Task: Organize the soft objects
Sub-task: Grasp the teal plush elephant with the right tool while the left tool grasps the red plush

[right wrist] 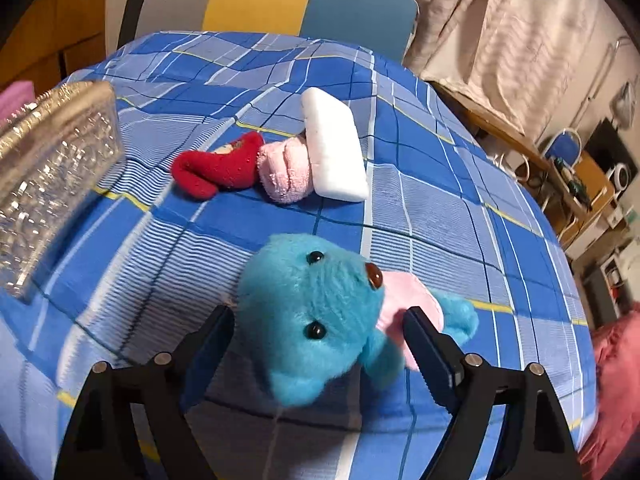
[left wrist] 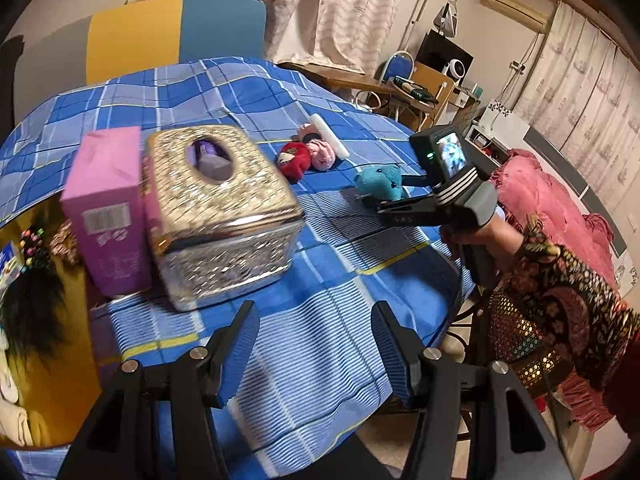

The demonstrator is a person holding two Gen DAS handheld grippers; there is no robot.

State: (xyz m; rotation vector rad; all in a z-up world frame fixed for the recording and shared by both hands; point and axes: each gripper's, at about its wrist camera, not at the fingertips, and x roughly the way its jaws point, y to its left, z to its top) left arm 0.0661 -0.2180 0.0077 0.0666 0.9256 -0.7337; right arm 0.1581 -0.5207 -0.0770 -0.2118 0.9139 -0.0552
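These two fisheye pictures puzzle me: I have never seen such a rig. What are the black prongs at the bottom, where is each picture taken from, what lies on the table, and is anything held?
No robot here: a person holds a hand-held two-finger gripper in each hand, with a camera on each looking along its fingers. The black prongs are those fingers.

The left wrist view shows the left gripper, open over the blue checked tablecloth with nothing between its fingers. It also shows the person's other hand carrying the right gripper.

The right wrist view shows the right gripper, open, its fingers either side of a turquoise plush bear lying on the cloth. It does not look gripped.

Also on the table: a red plush toy, a pink terry-cloth toy, a white foam block, a shiny metal tissue box and a pink carton.
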